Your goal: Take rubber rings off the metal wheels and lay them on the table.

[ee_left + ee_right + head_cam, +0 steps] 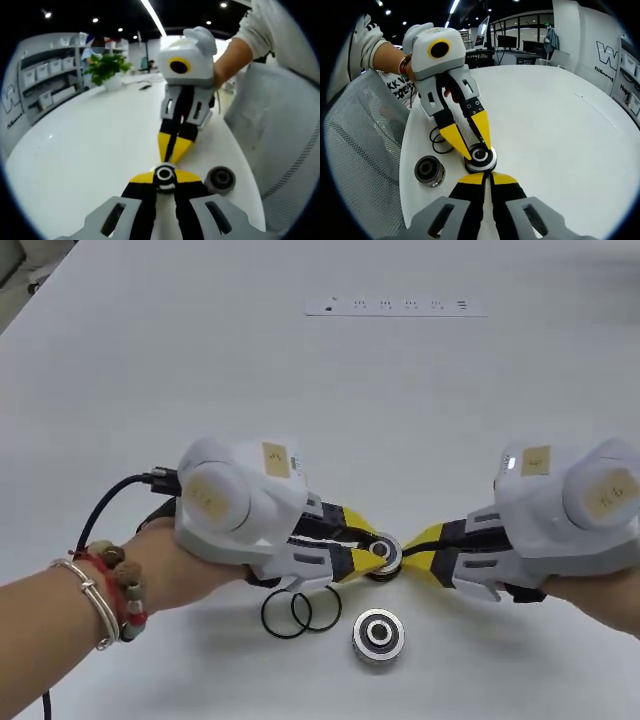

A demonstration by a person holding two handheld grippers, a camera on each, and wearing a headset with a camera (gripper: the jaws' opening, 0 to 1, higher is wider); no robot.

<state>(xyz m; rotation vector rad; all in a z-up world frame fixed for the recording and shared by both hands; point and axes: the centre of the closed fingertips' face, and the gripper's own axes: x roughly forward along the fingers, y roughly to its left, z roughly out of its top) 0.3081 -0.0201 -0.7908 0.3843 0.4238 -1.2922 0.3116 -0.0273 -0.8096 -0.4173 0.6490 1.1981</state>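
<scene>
My left gripper (372, 552) is shut on a small metal wheel (384, 553) held just above the white table (420, 410). In the left gripper view the wheel (164, 174) sits between my yellow tips. My right gripper (410, 558) meets it from the right with its jaws shut and its tips against the wheel's rim (481, 156). I cannot tell whether it pinches the black ring there. Two loose black rubber rings (300, 611) lie on the table below the left gripper. A second wheel (378, 633) lies flat nearby.
A white power strip (395, 307) lies at the far side of the table. A black cable (105, 505) runs from the left gripper past the person's wrist. The table's near edge curves close to the second wheel (220, 179).
</scene>
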